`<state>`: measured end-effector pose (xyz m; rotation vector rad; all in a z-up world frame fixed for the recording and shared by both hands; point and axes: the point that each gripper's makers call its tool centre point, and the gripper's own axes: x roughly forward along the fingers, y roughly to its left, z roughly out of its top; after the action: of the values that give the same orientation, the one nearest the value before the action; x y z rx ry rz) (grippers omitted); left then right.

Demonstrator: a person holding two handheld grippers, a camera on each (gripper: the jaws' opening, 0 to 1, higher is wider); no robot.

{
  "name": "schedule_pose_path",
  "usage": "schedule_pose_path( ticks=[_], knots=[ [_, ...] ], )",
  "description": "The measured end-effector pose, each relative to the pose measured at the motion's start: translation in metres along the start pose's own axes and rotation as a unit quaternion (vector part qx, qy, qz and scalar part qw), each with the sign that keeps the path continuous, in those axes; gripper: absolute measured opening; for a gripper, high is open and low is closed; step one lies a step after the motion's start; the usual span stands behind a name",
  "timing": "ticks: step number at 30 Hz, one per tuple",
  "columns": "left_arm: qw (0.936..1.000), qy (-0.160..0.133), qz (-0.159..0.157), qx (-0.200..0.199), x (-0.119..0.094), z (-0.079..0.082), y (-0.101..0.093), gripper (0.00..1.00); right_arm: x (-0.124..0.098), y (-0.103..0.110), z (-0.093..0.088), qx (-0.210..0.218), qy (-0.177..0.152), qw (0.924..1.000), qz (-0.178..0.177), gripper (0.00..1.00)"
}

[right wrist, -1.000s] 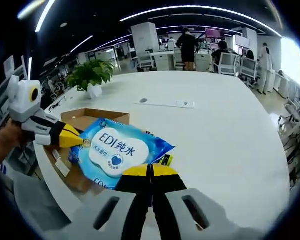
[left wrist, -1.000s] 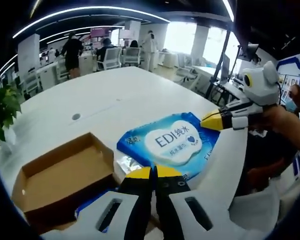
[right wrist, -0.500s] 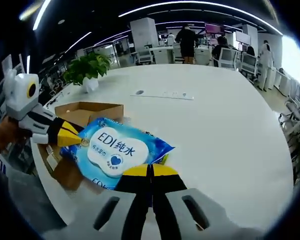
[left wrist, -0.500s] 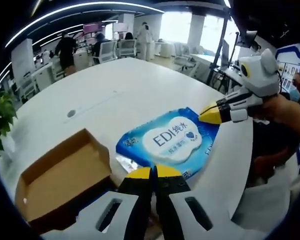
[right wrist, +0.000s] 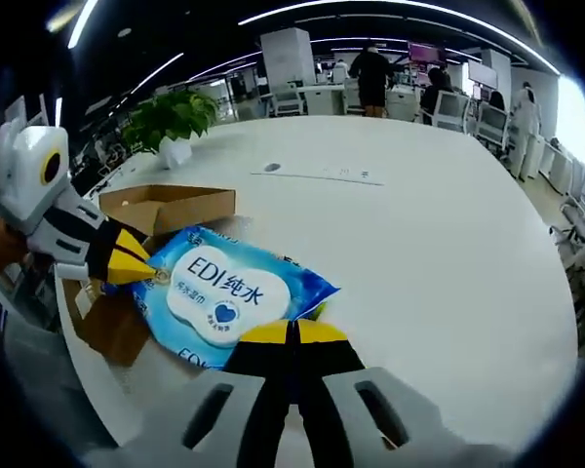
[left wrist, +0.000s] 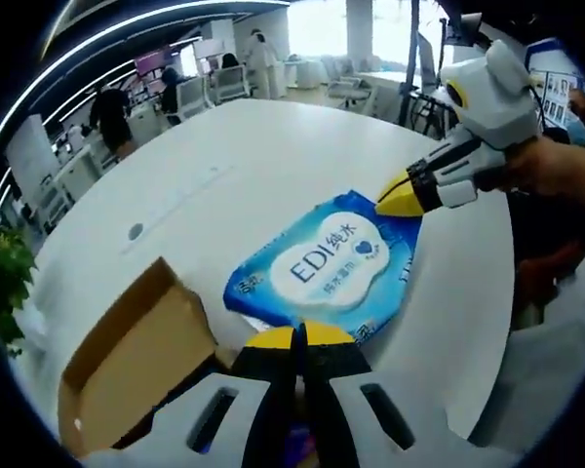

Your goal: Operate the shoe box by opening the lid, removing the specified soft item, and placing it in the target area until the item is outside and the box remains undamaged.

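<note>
On the white table [left wrist: 224, 166], between the two grippers: one blue wet-wipe pack [left wrist: 327, 265], white label printed "EDI", held out flat, clear of the box. Left gripper [left wrist: 298, 337]: yellow-tipped jaws closed together on the pack's near edge. Right gripper [right wrist: 292, 332]: jaws likewise closed, pinching the opposite edge; the same gripper appears in the left gripper view at the pack's far corner, held by a hand [left wrist: 556, 171]. Shoe box [left wrist: 136, 366]: brown cardboard, open, lying just beside the pack on the left gripper's side. Potted plant [right wrist: 173, 122]: green, white pot, beyond the box near the table edge. Background: office desks, chairs, several people [right wrist: 372, 76] standing.
</note>
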<state>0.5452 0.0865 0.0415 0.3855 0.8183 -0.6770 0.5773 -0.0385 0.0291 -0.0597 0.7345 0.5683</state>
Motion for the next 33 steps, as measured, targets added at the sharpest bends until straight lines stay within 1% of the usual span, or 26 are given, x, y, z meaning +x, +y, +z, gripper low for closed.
schedule_pose_path(
  ticks=[5,10,15,23,29,33],
  knots=[
    [0.9994,0.018,0.004,0.031,0.006,-0.004,0.000,0.00,0.005,0.000,-0.003,-0.007,0.000,1.0000,-0.002,0.00],
    [0.9984,0.028,0.008,0.048,0.011,-0.005,0.001,0.00,0.012,-0.002,-0.007,-0.008,0.000,1.0000,-0.005,0.00],
    [0.9963,0.041,0.013,0.074,0.016,-0.009,0.000,0.00,0.016,-0.003,-0.009,-0.009,-0.001,0.9999,-0.007,0.00],
    [0.9939,0.051,0.020,0.096,0.021,-0.013,0.001,0.00,0.021,-0.004,-0.013,-0.012,-0.002,0.9998,-0.012,0.00],
    [0.9929,0.055,0.017,0.104,0.025,-0.014,0.000,0.00,0.024,-0.007,-0.016,-0.009,-0.005,0.9998,-0.018,0.00],
    [0.9918,0.062,0.017,0.110,0.028,-0.018,0.000,0.00,0.025,-0.006,-0.017,-0.006,-0.009,0.9998,-0.017,0.00]
  ],
)
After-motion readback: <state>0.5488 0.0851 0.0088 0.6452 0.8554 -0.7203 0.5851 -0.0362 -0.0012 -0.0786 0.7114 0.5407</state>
